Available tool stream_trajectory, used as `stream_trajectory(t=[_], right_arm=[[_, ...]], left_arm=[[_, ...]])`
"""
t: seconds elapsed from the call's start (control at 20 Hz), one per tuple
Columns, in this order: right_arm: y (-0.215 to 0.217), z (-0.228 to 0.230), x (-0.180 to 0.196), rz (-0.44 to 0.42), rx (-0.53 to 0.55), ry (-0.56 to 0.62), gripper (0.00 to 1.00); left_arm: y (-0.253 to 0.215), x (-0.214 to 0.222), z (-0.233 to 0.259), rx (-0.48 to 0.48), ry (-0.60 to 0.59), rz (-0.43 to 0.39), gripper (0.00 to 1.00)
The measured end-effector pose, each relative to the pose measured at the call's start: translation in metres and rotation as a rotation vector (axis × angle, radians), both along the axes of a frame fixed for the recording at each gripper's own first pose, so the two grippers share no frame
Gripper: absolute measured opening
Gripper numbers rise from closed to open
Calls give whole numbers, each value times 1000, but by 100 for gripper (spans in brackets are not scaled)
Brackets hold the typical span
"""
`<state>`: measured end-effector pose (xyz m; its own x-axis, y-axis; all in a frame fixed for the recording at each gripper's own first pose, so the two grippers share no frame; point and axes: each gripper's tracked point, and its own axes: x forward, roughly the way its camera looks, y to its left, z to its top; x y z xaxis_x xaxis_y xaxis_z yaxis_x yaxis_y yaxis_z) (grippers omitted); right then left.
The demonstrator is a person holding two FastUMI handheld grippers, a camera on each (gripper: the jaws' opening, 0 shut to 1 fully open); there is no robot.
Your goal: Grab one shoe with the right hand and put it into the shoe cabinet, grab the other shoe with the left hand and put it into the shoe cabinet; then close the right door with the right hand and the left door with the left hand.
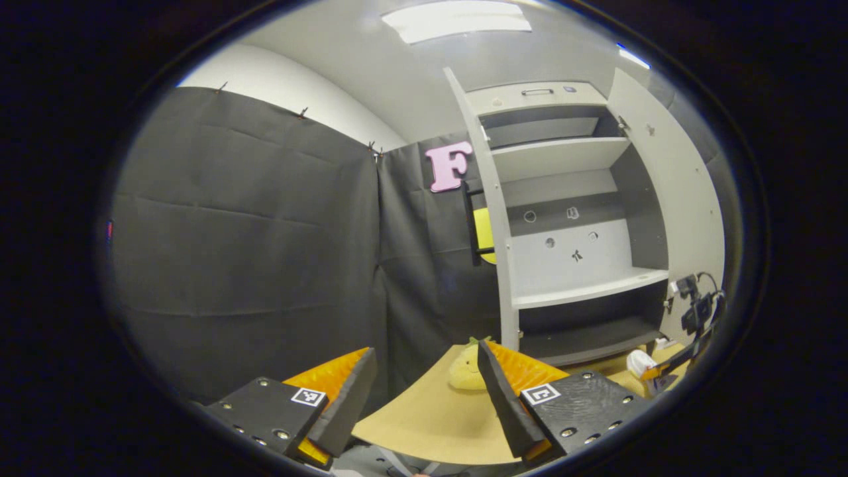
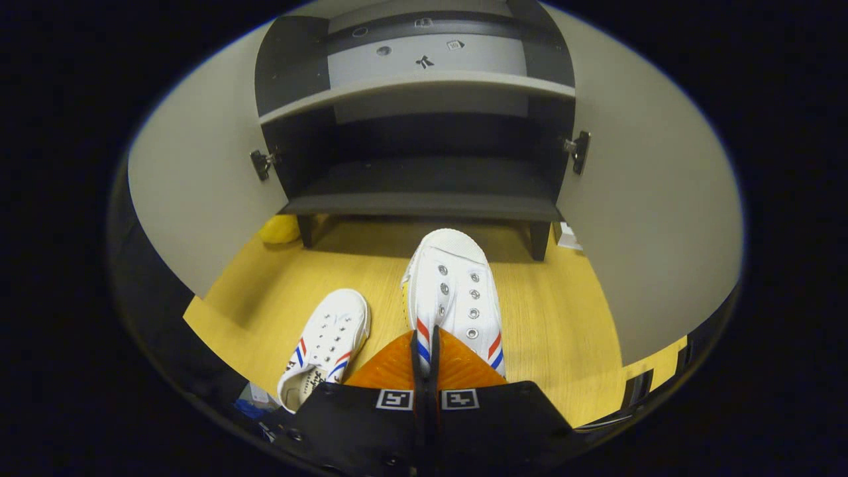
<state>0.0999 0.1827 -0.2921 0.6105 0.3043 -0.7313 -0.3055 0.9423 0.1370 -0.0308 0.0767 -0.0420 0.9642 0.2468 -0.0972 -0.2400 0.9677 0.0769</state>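
My right gripper [image 2: 424, 344] pinching a white canvas shoe [image 2: 452, 291] by its heel, toe toward the open cabinet [image 2: 424, 179], second shoe [image 2: 326, 344] flat near the wooden tabletop's [image 2: 563, 318] left edge, my left gripper [image 1: 424, 391] spread, raised.

I work in a staged recording booth, not a home: black cloth wall [image 1: 252, 232] pinned up under a white ceiling with panel light [image 1: 456, 20]. Grey shoe cabinet [image 1: 563, 218] stands on a bare wooden tabletop [image 2: 556, 318].
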Motion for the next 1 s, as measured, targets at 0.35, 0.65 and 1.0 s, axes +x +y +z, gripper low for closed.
stream_trajectory(t=[0.35, 0.65, 1.0], right_arm=[[1, 124, 59, 12, 62, -218, 1], [10, 189, 125, 6, 67, -366, 1], [17, 219, 216, -71, 48, -423, 1]], left_arm=[[-27, 5, -9, -31, 10, -53, 91], [-25, 1, -7, -21, 2, -48, 91], [-7, -14, -11, -1, 20, 5, 91]])
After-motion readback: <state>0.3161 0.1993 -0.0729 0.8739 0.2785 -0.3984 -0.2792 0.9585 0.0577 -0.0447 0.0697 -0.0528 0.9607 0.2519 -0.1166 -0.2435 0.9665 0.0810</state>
